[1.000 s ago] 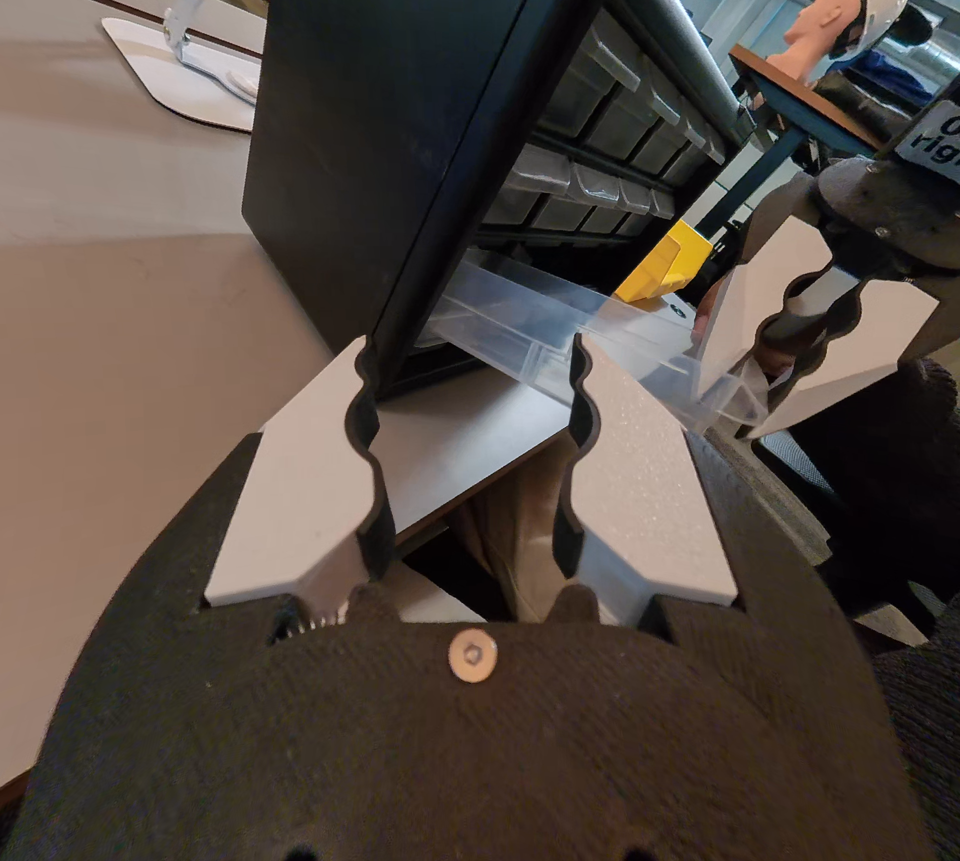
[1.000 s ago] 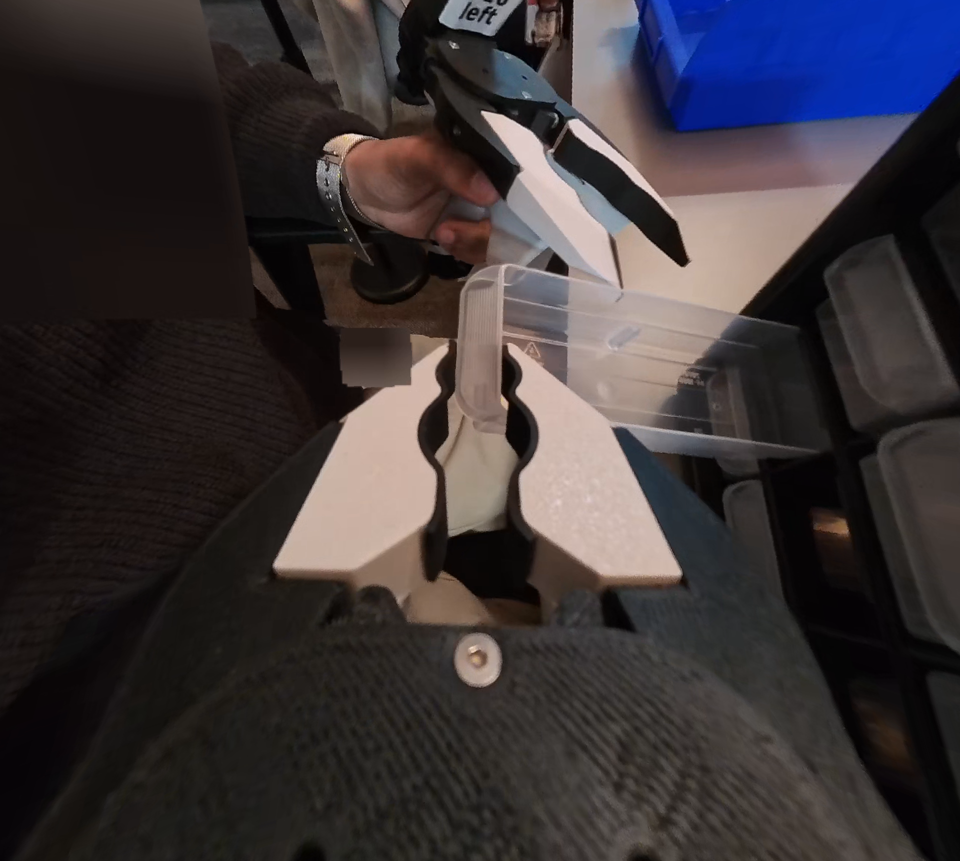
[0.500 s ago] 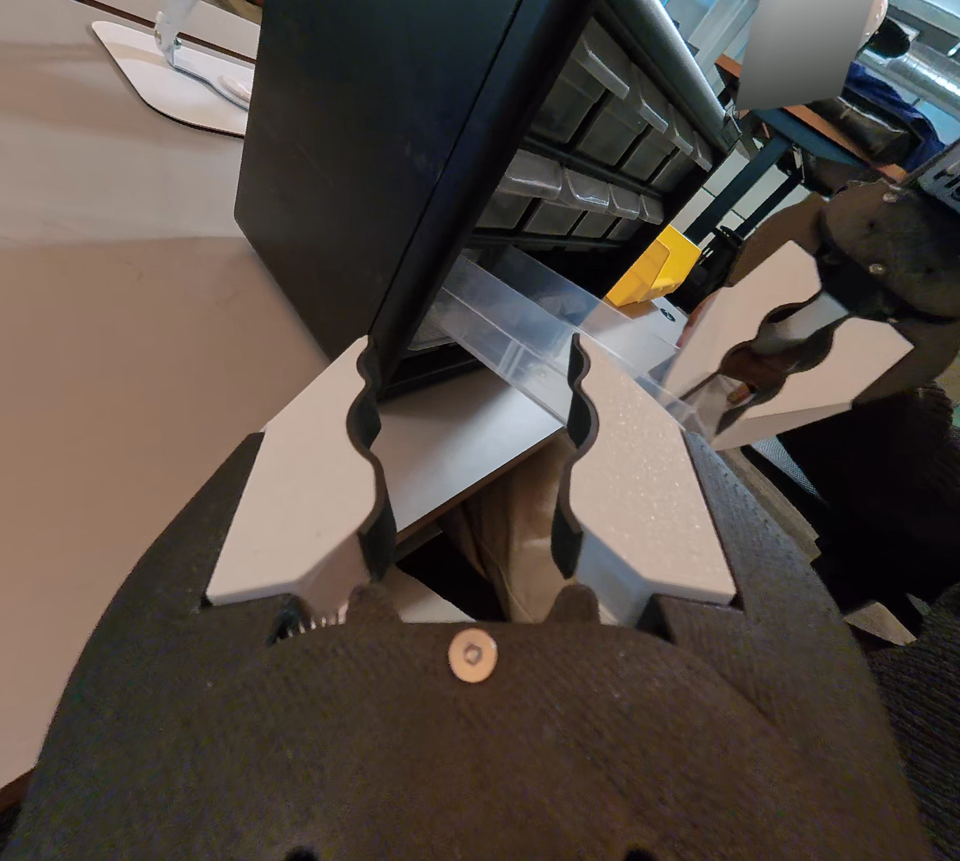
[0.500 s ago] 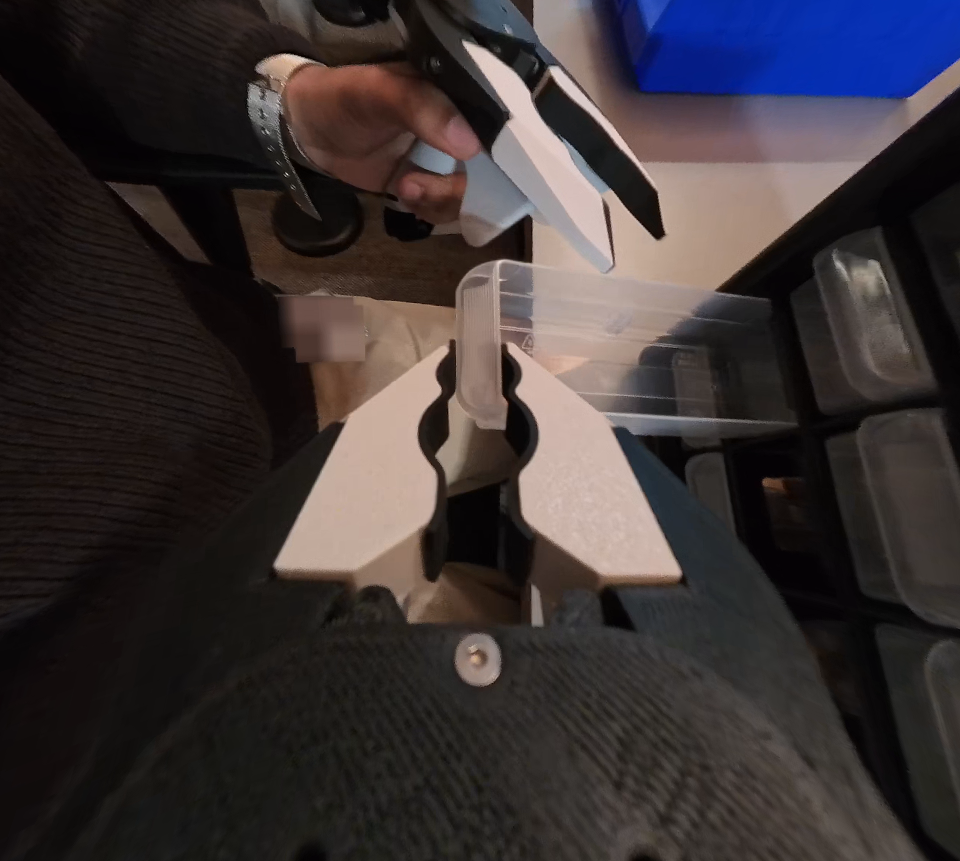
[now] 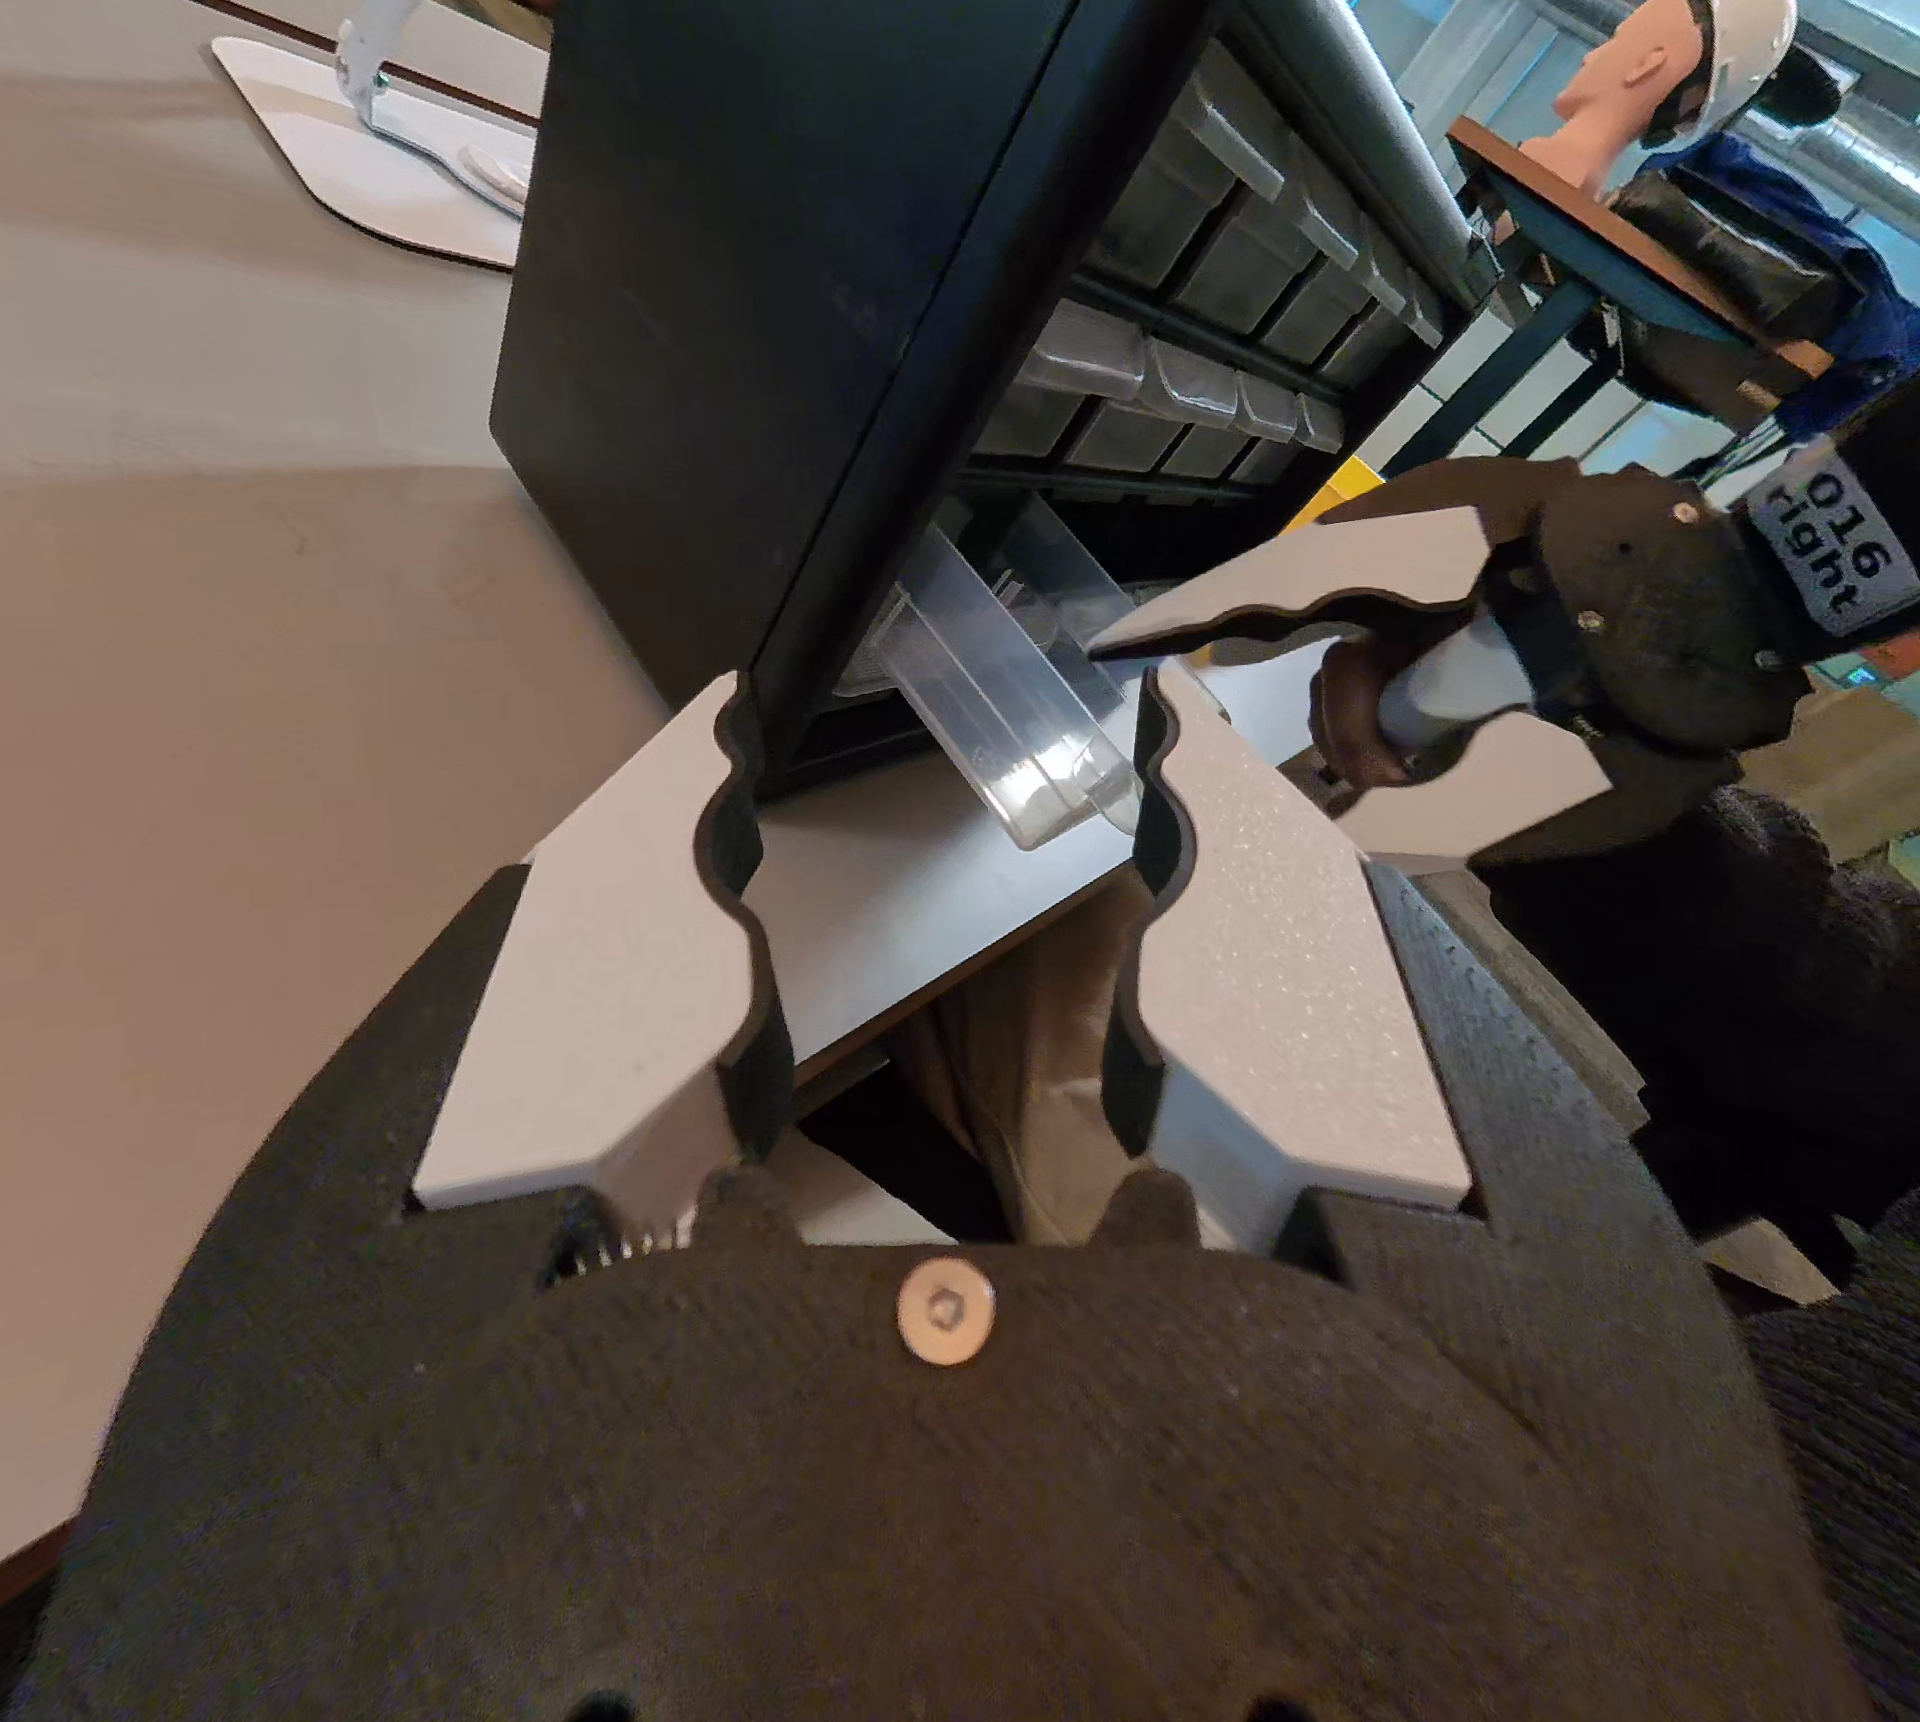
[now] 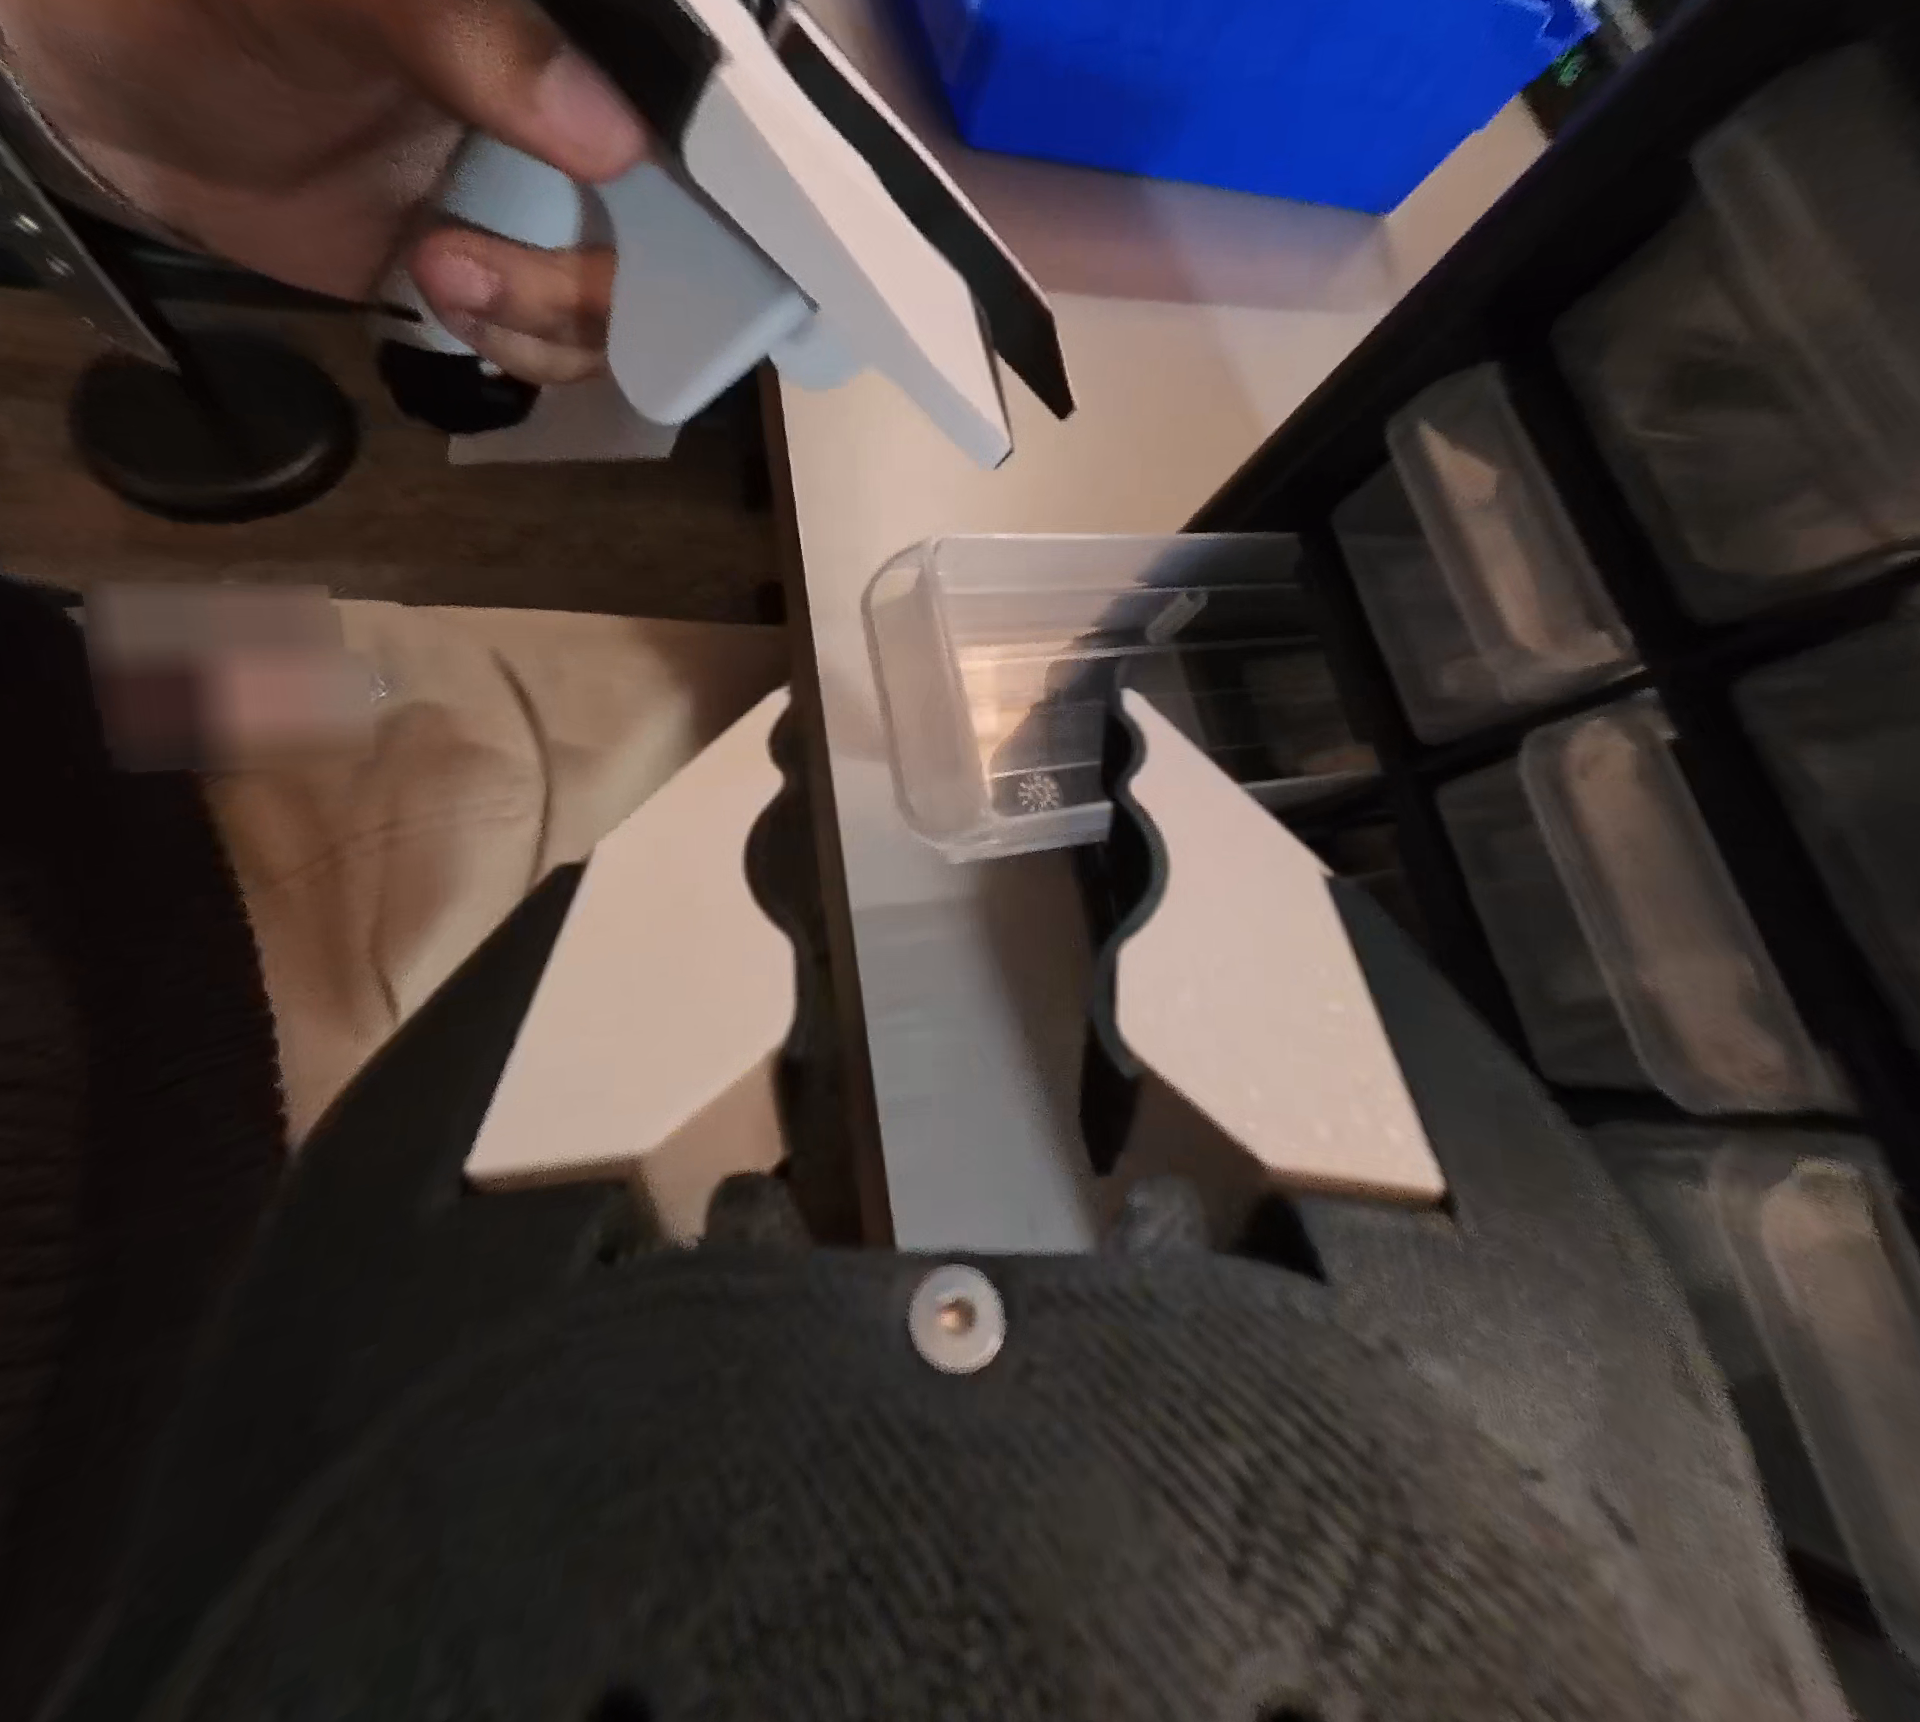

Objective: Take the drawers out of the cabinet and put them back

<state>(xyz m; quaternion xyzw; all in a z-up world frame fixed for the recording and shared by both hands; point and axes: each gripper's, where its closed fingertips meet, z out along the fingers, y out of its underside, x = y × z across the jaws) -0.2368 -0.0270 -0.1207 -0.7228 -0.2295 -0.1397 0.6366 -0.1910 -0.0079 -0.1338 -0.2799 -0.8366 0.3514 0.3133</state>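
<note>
At the bottom row of the black plastic drawer cabinet point(image 5: 831, 218), a clear plastic drawer point(image 6: 1039, 685) jutted half out, unheld. Both the right gripper point(image 6: 951, 815) and left gripper point(image 5: 940, 773) gaped empty. Seemingly mid-reinsertion; next, push it home.

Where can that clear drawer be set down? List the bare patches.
Free: the beige tabletop left of the black cabinet, short of the white stand base. Crowded: the narrow strip before the cabinet, where the clear drawer juts out; blue bins behind.

Printed tag point(image 5: 1837, 552) on right tool point(image 5: 1101, 654); wording withheld.
</note>
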